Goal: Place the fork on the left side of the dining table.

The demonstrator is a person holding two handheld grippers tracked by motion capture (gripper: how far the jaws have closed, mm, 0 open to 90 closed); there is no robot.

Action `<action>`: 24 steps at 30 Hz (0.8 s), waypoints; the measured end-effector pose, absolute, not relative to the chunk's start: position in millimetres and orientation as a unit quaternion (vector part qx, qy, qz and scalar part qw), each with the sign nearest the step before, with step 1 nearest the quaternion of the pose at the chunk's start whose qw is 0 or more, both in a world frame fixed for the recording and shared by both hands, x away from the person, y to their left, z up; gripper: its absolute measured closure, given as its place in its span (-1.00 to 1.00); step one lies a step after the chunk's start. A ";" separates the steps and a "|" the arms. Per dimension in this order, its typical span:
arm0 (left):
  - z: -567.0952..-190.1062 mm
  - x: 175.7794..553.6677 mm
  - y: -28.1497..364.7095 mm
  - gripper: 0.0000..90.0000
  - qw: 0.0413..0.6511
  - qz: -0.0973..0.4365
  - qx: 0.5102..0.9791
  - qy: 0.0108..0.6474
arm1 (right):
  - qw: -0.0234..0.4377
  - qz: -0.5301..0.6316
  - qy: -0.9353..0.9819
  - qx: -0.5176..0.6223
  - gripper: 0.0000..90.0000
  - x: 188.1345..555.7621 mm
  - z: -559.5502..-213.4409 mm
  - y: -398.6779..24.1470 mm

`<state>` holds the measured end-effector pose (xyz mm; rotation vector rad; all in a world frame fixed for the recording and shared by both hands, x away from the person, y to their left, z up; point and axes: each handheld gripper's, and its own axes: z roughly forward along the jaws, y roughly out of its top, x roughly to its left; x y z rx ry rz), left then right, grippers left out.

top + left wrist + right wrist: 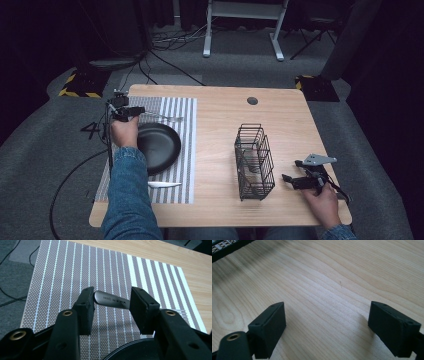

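On the striped mat, far left corner: fork (112,301) lying flat, handle end sitting between the left tongs (112,311), prongs pointing away toward the bare wood.
Left tongs: standing spread, pads on either side of the fork handle with a gap showing on each side, not pinching it; seen from above (131,113), hovering just beyond the far rim of the plate.
Fork seen from above: stretching out (167,118) across the mat from the left tongs toward the middle of the surface.
Left hand (124,131): gripping the tool, denim sleeve reaching up from the near edge over the mat.
Plate (159,146): black, round, sitting on the mat just nearer than the fork; its rim showing at the bottom of the left gripper view (132,350).
Mat (186,150): grey with white stripes, covering the left part of the surface (220,150).
Near edge of mat: small white utensil (164,184) lying flat beside the sleeve, kind hard to tell.
Wire basket (254,161): black, standing right of centre, well apart from the mat.
Right tongs (289,178): spread wide, holding nothing, resting low over bare wood just right of the basket; pads (270,326) sitting close above the wood grain.
Right hand (322,204): holding the tool at the near right corner.
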<state>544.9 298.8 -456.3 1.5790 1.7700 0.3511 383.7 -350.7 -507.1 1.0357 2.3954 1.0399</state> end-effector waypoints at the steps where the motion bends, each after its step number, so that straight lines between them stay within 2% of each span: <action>1: -456.6 545.0 299.4 0.22 0.363 0.137 0.613 0.688 | 0.165 0.365 0.841 0.364 -0.67 383.7 -507.1 -350.7; 24: -463.5 549.7 311.9 0.19 0.381 0.141 0.589 0.699 | 0.166 0.365 0.841 0.364 -0.67 383.6 -507.1 -350.7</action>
